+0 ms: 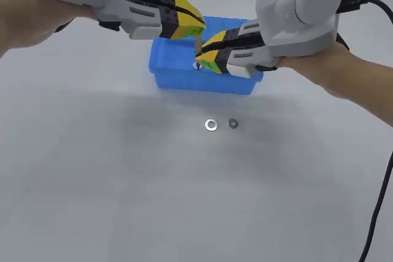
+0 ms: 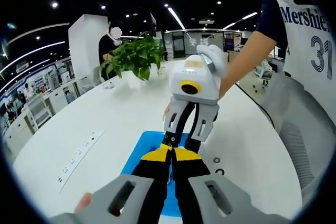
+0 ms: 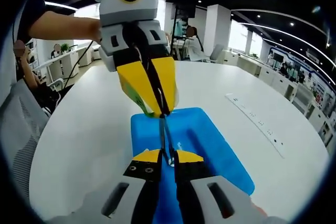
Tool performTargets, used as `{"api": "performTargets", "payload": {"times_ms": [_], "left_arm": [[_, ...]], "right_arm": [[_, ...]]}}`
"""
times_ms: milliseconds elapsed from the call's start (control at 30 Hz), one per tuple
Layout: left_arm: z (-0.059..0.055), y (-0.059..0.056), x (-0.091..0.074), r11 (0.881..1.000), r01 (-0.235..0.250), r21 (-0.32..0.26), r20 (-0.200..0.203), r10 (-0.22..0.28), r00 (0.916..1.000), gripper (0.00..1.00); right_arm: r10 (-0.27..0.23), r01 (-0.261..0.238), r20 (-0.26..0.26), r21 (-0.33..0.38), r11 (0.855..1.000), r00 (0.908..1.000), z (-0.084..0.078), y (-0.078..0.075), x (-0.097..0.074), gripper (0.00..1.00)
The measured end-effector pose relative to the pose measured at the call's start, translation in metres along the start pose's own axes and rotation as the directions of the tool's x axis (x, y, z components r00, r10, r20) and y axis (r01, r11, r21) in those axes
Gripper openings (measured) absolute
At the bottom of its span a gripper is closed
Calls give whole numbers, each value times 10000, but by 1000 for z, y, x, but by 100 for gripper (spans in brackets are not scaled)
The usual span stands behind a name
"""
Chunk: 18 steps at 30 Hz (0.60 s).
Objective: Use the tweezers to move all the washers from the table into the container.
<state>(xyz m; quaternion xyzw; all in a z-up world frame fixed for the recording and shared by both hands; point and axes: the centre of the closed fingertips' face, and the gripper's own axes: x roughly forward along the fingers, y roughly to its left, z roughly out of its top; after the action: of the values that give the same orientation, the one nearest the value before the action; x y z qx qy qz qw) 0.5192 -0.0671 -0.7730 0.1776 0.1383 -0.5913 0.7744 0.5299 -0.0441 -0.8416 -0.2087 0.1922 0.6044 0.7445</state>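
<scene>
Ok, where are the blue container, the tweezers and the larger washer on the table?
blue container (image 1: 202,83): head view, front wall.
tweezers (image 3: 164,137): right gripper view, mid-shaft.
larger washer (image 1: 207,125): head view, left side of its ring.

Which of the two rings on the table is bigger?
The left washer in the head view: a wider, brighter ring than the darker right washer beside it.

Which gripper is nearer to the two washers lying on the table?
Right. The right gripper sits over the near side of the container, just beyond the washers; the left gripper is over its far side. Both grip the tweezers.
</scene>
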Motion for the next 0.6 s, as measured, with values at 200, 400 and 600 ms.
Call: {"api": "performTargets", "payload": {"times_ms": [200, 400, 600], "left_arm": [[3, 0, -1, 10000, -30, 72, 4, 30, 10000, 5], [15, -4, -6, 9998, -26, 199, 126, 24, 9999, 5], [30, -13, -13, 9993, 45, 370, 309, -56, 9995, 5]], "right_arm": [[-110, 110, 5, 40, 9999, 9999, 2, -2, -1, 11], [-224, 224, 20, -100, 9997, 9997, 7, 0, -7, 11], [-244, 252, 214, -395, 9989, 9995, 20, 7, -18, 12]]}}
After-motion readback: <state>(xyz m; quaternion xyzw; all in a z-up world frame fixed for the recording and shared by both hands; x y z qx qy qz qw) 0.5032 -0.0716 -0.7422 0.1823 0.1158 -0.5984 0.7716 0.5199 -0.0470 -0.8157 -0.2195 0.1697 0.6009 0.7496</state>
